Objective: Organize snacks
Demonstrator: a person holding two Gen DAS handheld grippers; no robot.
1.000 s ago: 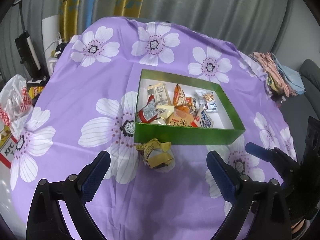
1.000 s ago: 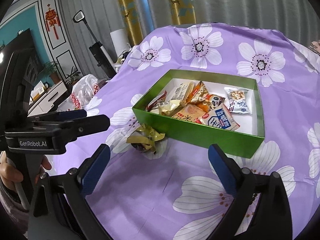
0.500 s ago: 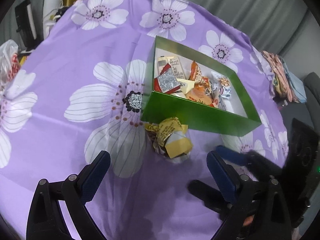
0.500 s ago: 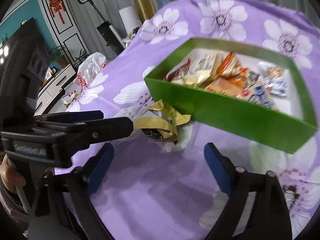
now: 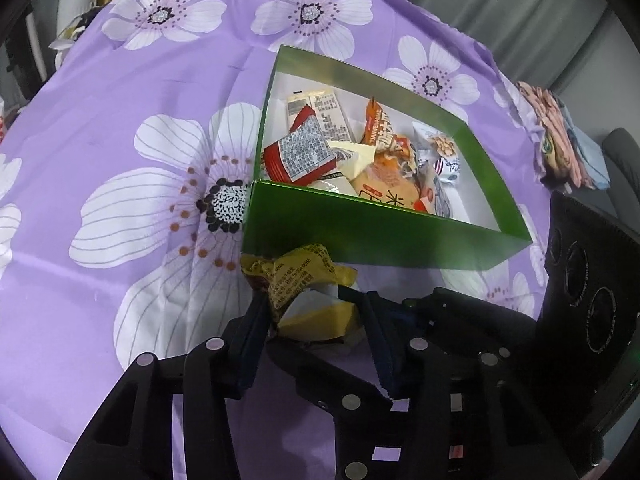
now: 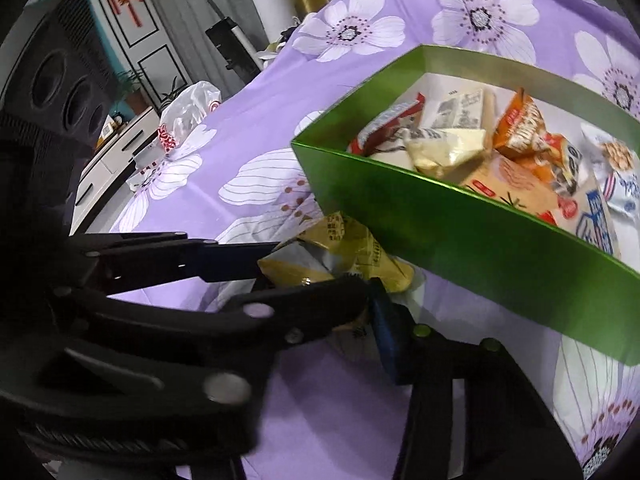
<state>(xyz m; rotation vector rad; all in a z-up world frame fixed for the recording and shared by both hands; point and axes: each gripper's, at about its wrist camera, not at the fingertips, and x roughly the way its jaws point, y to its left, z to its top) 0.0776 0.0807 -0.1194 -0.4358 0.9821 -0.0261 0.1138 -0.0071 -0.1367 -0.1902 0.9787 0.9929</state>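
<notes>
A crumpled yellow snack packet [image 5: 296,276] [image 6: 352,240] lies on the purple flowered cloth, against the front wall of the green box [image 5: 380,240] [image 6: 460,232]. Several snack packs fill the box. My left gripper [image 5: 314,316] [image 6: 316,268] is closing, and its blue pads press the packet from both sides. My right gripper [image 6: 328,308] reaches in from the right, also closing, with the packet's near end between its jaws. One of its fingers [image 5: 420,304] crosses behind the left gripper. Its other finger is hidden in the right wrist view.
The flowered cloth [image 5: 120,120] covers the whole table and drops off at the edges. A pile of folded fabric [image 5: 560,136] sits at the far right. Beyond the left edge are a white plastic bag [image 6: 188,116], a low cabinet [image 6: 112,160] and an upright vacuum [image 6: 228,44].
Both grippers came down and forward onto the yellow packet. Their jaws went from wide open to narrow around it. The right gripper moved in close beside the left.
</notes>
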